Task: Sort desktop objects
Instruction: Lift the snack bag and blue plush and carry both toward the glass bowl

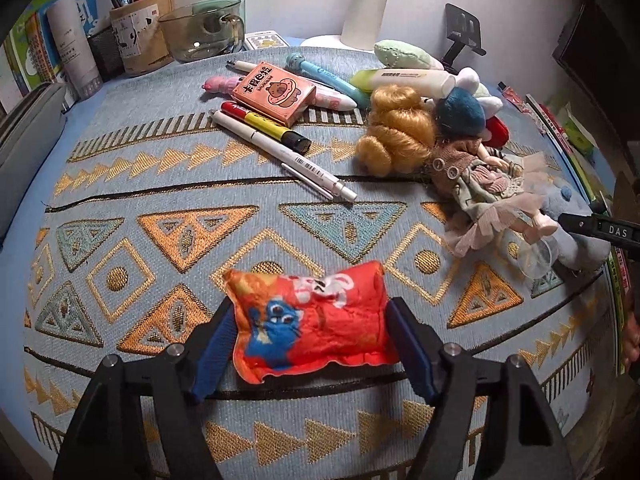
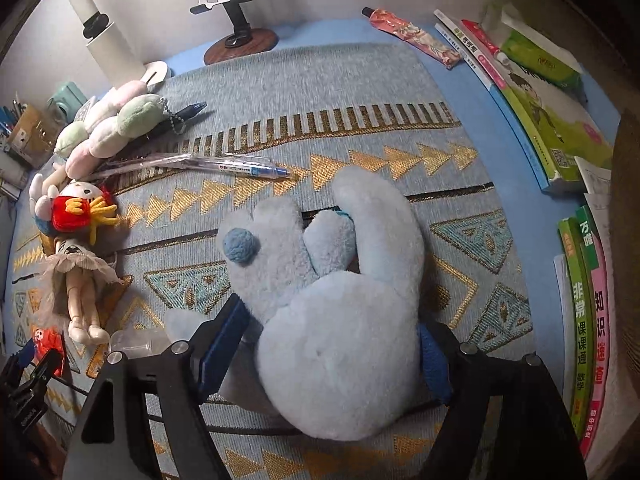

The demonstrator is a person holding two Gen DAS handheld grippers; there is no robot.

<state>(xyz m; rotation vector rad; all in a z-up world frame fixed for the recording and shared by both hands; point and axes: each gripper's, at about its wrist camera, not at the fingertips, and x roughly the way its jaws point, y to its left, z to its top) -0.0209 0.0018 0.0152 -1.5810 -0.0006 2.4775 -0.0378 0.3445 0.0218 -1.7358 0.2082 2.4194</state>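
While both tools sit low over the patterned blue-grey cloth [image 1: 168, 184], each has smth soft between its fingers. L gripper [image 1: 310, 338]: blue pads pressed against both short ends of a small orange-red plush pouch [image 1: 310, 320] w/ a blue cartoon face, jaws about as wide as the pouch itself, so it's gripped. Pouch sits at the near edge of the cloth, apart from the rest of the clutter.

R gripper [image 2: 328, 344]: closed around the round end of a pale blue plush toy [image 2: 340, 280], pads dug into the fur on both sides. Toy lies flat mid-cloth, long lobes pointing away, a darker blue pom-pom [image 2: 239, 245] on one.

Further back from the L tool: a pink card box [image 1: 276, 92] lying across a pink pen [image 1: 224, 85], a yellow marker [image 1: 266, 124] & white pen [image 1: 280, 156] side by side just in front of it. Beside those, a blonde-haired doll [image 1: 452, 160] in a frilly dress, tangled w/ other plush bits. Back-left corner: paper pen cup [image 1: 140, 36] next to a glass mug [image 1: 204, 30].

On the R side, a clear pen [image 2: 208, 164] lies beyond the blue toy, a pastel plush chain [image 2: 116, 124] near it, phone stand [image 2: 236, 12] at the back, books [image 2: 536, 112] stacked along the far right edge.
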